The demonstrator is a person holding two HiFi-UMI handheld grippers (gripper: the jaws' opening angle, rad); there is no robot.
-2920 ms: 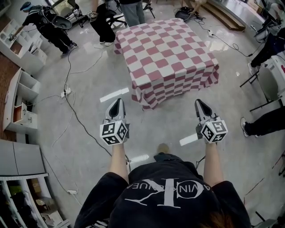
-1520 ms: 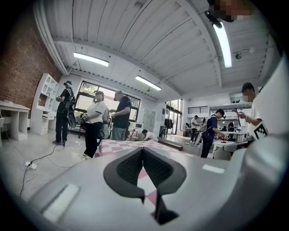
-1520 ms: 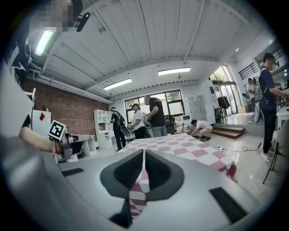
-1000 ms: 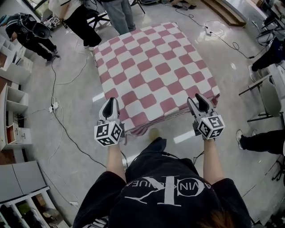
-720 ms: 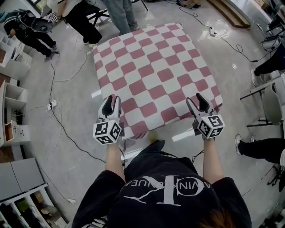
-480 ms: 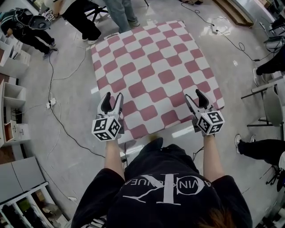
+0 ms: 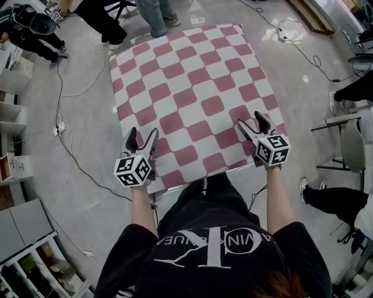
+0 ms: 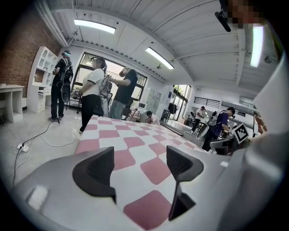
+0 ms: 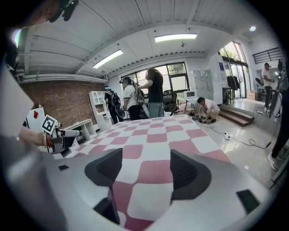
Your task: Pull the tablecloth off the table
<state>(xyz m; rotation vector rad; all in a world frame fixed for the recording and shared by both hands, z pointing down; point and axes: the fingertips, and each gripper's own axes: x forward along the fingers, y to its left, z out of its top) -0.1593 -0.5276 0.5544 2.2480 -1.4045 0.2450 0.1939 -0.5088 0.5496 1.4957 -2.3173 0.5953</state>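
- Head view, looking steeply down: the left gripper (image 7: 143, 135) hangs over the near-left corner of the tablecloth (image 7: 186, 87), at the cloth's 7 o'clock. Its claw is spread and has just been opening. Cloth lies under the gap, but nothing is pinched.
- At the cloth's 5 o'clock, the right gripper (image 7: 250, 121) hangs over the near-right corner. Its claw is also spread and has just been opening, with cloth beneath it and no grip taken.
- Left gripper view and right gripper view both show pink-and-white checks lying flat between the dark pads, which do not press on the fabric.
- The cloth covers the whole table and hides it, with its hems draped over the sides.
- The step in hand is probably taking hold of the near edge. To do it well, each claw should drop to the hanging hem so one pad sits on each side of the fabric. Both should close firmly at the same height, then draw back evenly towards 6 o'clock so the cloth does not skew or catch on a corner.
- Writing, nearest first: the person's black shirt (image 7: 215, 244) bears a large white C-and-K monogram crossed by small capitals. It is upside down, and only "VIN" reads surely.
- The marker cube on the left gripper (image 7: 133, 170) carries black-and-white square patterns, with no letters.
- People (image 7: 96, 14) stand beyond the cloth at 11 o'clock, and no print on them is legible.
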